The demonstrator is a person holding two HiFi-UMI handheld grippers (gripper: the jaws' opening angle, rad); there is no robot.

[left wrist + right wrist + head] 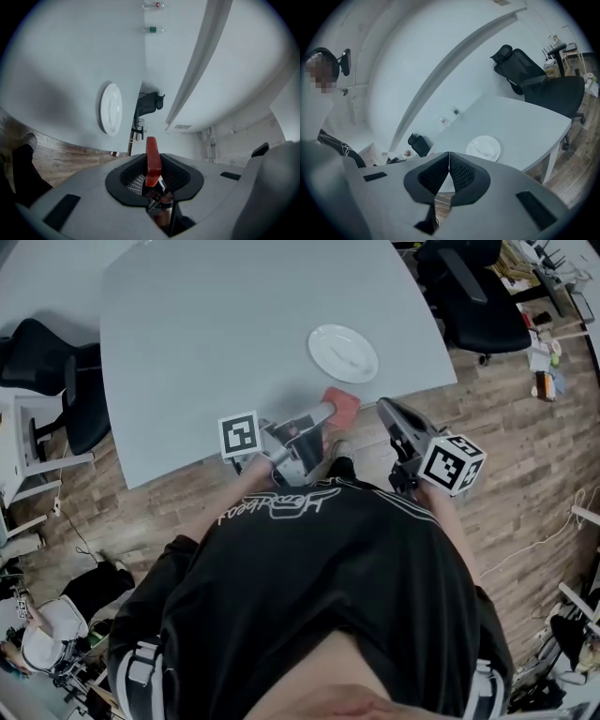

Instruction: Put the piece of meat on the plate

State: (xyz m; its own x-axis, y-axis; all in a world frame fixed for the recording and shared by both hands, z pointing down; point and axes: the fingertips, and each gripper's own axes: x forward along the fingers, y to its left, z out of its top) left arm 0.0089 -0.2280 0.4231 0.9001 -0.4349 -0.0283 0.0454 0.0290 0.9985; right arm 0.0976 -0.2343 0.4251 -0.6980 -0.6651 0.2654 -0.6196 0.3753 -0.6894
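At the near edge of the tabletop (206, 343), toward its right corner, the left gripper (328, 412) reaches in from the floor side with its marker cube (239, 434) behind it. Its jaws are clamped on the piece of meat (341, 400). In the left gripper view this red slab stands on edge between the pads and sticks out past the tips. The meat hangs about over that edge, held clear of the surface as far as I can judge, and it is near the plate (343, 352) but apart from it. The white plate lies just beyond, a little way in from the edge, with nothing on it. To its right, off the table, the right gripper (386, 409) has its jaws pressed together with nothing between them, as the right gripper view shows plainly. It points toward the plate but seems to have no part in the job. By my reading the grasp is done and the carry is in hand, while the placing is not yet done. The next move calls for taking the meat forward until it is over the middle of the plate. The left gripper would then lower it close to the surface, perhaps roll so a broad face meets the plate, and only then part its jaws. Released on its narrow edge, the slab would likely topple, and near the rim it might slide off.
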